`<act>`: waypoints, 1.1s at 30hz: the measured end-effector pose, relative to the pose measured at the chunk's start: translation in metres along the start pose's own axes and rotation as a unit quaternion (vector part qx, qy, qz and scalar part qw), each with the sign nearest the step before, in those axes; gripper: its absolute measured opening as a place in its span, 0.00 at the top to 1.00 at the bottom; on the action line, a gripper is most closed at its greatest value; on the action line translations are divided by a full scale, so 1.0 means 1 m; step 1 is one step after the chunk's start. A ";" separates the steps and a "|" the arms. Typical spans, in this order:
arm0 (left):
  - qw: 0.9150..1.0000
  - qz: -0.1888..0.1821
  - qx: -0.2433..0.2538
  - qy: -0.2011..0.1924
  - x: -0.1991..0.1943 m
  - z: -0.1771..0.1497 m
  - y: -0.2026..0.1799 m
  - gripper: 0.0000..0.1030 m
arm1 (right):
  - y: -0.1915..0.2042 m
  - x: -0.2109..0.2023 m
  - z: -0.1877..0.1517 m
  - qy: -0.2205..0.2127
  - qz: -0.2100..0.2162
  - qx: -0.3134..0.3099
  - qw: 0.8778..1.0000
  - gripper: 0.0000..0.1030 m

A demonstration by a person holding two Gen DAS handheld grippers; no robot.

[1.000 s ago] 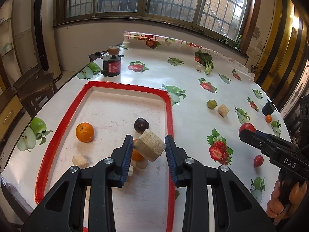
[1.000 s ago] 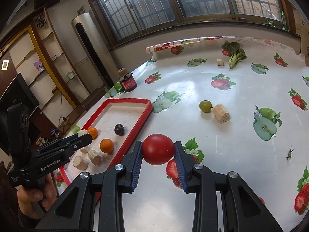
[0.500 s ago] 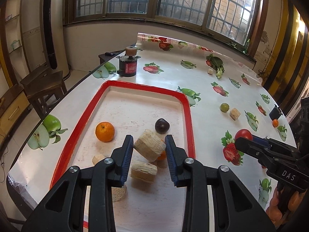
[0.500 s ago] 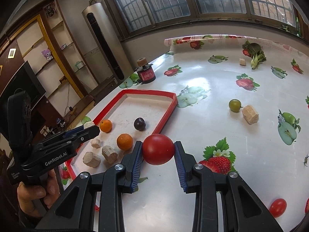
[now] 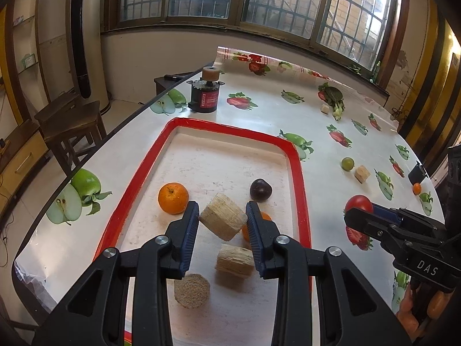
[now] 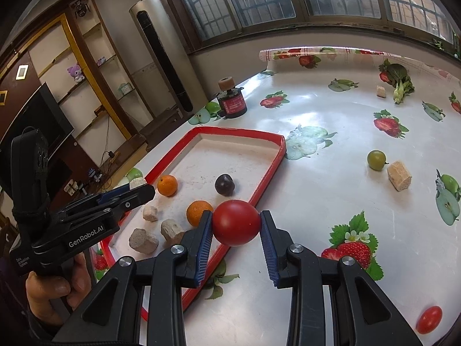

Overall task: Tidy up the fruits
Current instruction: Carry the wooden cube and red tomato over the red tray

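Here both grippers are loaded and over the tray's near end. The left gripper (image 5: 222, 220) is clenched on a pale chunk (image 5: 223, 219), held tilted in the air above the tray (image 5: 299, 178); below it lie two more chunks, with an orange (image 5: 173, 197) and a dark plum (image 5: 260, 189) farther in. The right gripper (image 6: 236, 225) grasps a red tomato (image 6: 235, 222), which hangs about over the tray's near red rim, not yet clearly inside.

The step in hand looks like delivery: carrying each piece to the tray. Next, I judge, the chunk needs lowering onto a bare patch beside the other chunks before the jaws let go, and the tomato must cross the rim first, since it is round and likely to roll if released on the edge.

Still out on the table (image 6: 331, 201) are a green fruit (image 6: 376, 159), a chunk just beside it, and a small tomato (image 6: 429, 319) near the front.
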State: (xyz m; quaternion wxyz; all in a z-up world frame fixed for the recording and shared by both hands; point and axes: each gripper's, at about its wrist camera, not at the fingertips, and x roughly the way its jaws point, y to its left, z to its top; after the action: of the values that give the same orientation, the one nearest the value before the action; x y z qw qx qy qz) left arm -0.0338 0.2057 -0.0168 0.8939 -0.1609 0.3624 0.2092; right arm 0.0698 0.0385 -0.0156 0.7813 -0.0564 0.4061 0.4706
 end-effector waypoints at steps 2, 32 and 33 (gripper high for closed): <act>1.000 0.001 -0.002 0.001 0.001 0.001 0.003 0.70 | 0.001 0.003 0.002 0.001 0.001 -0.001 1.000 0.68; 0.999 0.021 -0.007 0.038 0.065 0.067 0.035 0.70 | 0.003 0.087 0.073 0.031 -0.020 -0.032 0.999 0.67; 0.999 0.024 -0.005 0.043 0.071 0.069 0.035 0.70 | 0.003 0.094 0.076 0.036 -0.024 -0.035 0.998 0.67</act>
State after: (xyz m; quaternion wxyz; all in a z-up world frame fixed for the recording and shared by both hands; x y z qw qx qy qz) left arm 0.0354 0.2842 -0.0253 0.8711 -0.1658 0.4034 0.2257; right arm 0.1334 0.1408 -0.0288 0.7746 -0.1100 0.4161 0.4634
